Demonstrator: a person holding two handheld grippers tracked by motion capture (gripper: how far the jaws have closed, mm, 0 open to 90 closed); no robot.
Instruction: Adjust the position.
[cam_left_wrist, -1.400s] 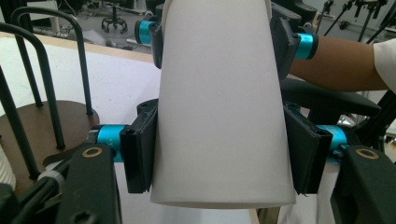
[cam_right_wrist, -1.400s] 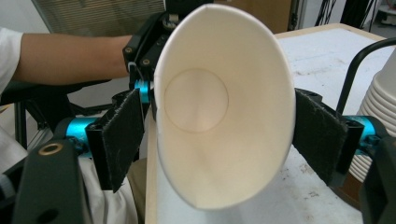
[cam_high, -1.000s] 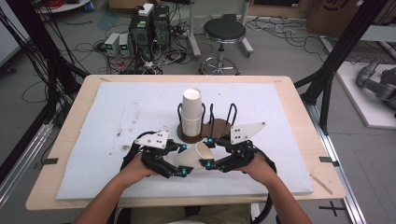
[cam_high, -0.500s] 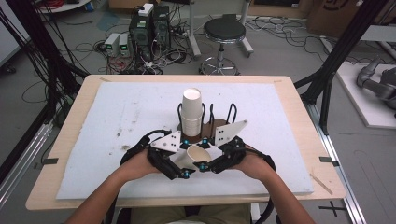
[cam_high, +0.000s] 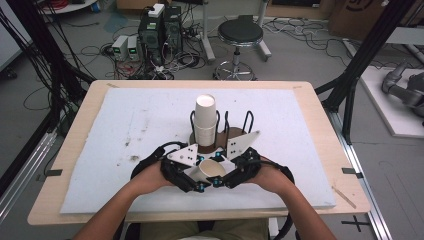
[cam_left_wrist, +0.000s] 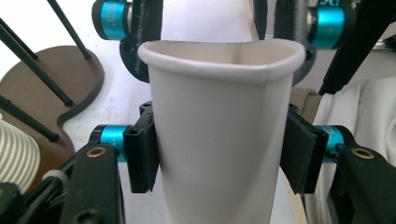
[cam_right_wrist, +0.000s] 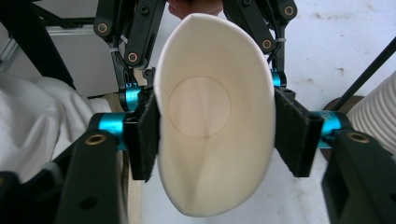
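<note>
A single white paper cup (cam_high: 212, 171) lies tilted between both grippers near the table's front edge, its mouth towards the person. My left gripper (cam_high: 196, 183) is shut on the cup's body (cam_left_wrist: 219, 140), its pads (cam_left_wrist: 141, 151) pressing both sides. My right gripper (cam_high: 226, 181) is shut on the same cup at its rim end (cam_right_wrist: 210, 116), squeezing the mouth into an oval between its pads (cam_right_wrist: 290, 133). A stack of white cups (cam_high: 205, 119) stands upright in a black wire holder on a brown base (cam_high: 234, 134) just behind the grippers.
The white foam sheet (cam_high: 125, 130) covers most of the wooden table (cam_high: 320, 115). The person's forearms come in from the bottom. A stool (cam_high: 240, 34), computers and cables are on the floor beyond the table.
The two grippers have drawn together and a little towards the front edge. The cup between them has turned so its mouth faces the person more.
</note>
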